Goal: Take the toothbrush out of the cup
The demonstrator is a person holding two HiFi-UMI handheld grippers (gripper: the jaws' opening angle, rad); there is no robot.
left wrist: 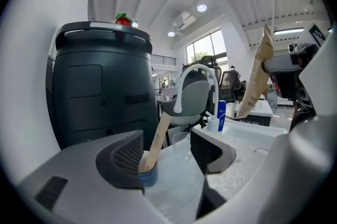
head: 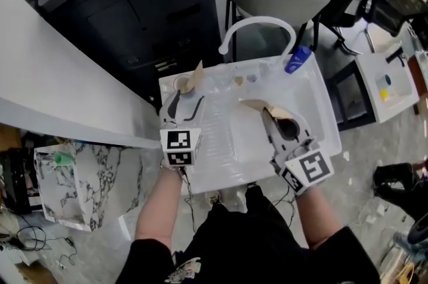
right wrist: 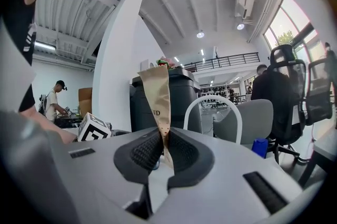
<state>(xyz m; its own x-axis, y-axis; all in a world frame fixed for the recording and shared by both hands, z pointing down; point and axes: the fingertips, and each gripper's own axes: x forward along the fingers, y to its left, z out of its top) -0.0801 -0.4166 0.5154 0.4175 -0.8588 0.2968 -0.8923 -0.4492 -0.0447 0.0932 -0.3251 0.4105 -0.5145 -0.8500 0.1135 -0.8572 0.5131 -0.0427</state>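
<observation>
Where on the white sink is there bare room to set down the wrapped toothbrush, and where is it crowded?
Free: the sink basin between the left gripper and the right gripper holding the wrapped toothbrush, toward the near rim. Crowded: the back ledge, with the cup, small bits, faucet and blue bottle.

Head view: overhead, steeply down, close over the left gripper, right gripper and white sink unit.
Left gripper view: low, near-level along its jaws, facing the dark bin.
Right gripper view: low, seemingly tilted upward, same way.
Shared: faucet arch, dark bin.
</observation>
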